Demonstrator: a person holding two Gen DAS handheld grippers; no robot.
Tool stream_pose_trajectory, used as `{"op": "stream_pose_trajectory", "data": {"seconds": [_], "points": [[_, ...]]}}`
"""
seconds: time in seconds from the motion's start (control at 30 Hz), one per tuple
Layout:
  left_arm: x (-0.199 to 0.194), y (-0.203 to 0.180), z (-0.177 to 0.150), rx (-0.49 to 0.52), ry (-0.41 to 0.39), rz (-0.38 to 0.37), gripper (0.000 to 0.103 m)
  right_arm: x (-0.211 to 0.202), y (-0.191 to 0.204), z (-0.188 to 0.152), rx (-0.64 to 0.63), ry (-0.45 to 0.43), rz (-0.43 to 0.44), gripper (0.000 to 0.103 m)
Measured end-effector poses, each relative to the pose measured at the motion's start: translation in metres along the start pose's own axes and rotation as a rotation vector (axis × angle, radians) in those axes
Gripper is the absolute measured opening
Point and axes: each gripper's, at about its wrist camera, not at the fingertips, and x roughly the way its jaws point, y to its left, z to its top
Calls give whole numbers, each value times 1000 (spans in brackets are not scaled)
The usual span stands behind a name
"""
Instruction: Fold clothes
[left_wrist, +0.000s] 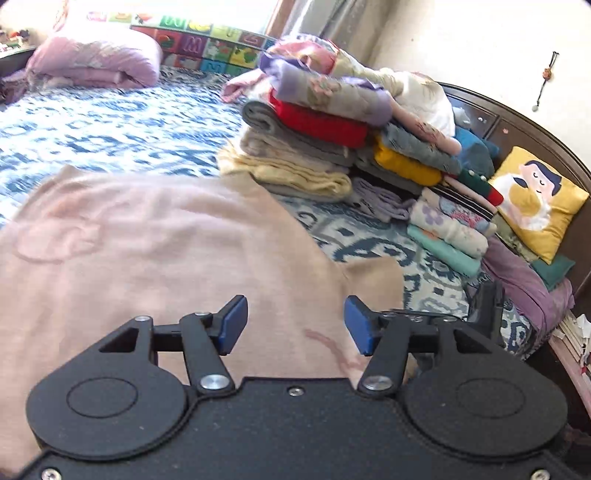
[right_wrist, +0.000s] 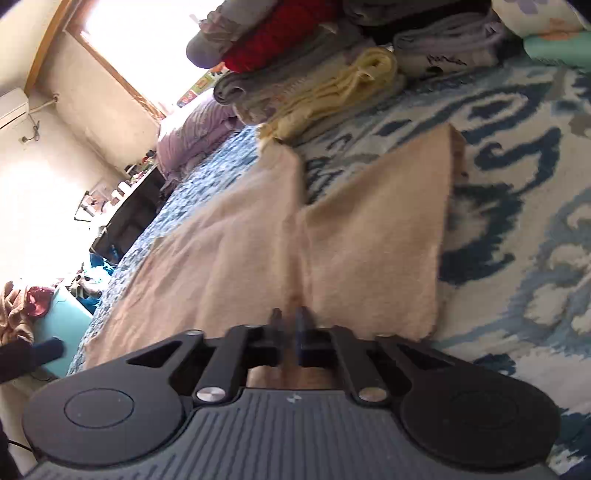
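left gripper (left_wrist: 295, 325) spread above pink garment (left_wrist: 147, 258) | right gripper (right_wrist: 290, 325) pinching garment | sleeve (right_wrist: 388, 229) points toward folded stacks (left_wrist: 306, 147)

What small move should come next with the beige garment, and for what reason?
Probably carry the right gripper, shut on the beige garment, across to lay its sleeve over the body. The left gripper hangs open above the cloth, holding nothing.

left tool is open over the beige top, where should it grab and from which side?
Judging by the left wrist view, take the beige top at its free angled edge near the sleeve, coming down from above with the left tool. The cloth lies flat on the bedspread, so only an edge gives the fingers something to pinch. The right tool is shut on the top already.
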Motion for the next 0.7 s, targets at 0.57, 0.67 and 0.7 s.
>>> {"op": "stream_pose_trajectory", "data": {"seconds": [0.57, 0.67, 0.7], "points": [[-223, 128, -66, -118, -40, 432, 67, 41, -40, 78, 312, -81, -119, 0], [-240, 148, -77, -149, -34, 473, 68, 17, -56, 93, 312, -144, -171, 0], [-241, 154, -79, -156, -31, 488, 68, 11, -52, 95, 290, -154, -183, 0]]}}
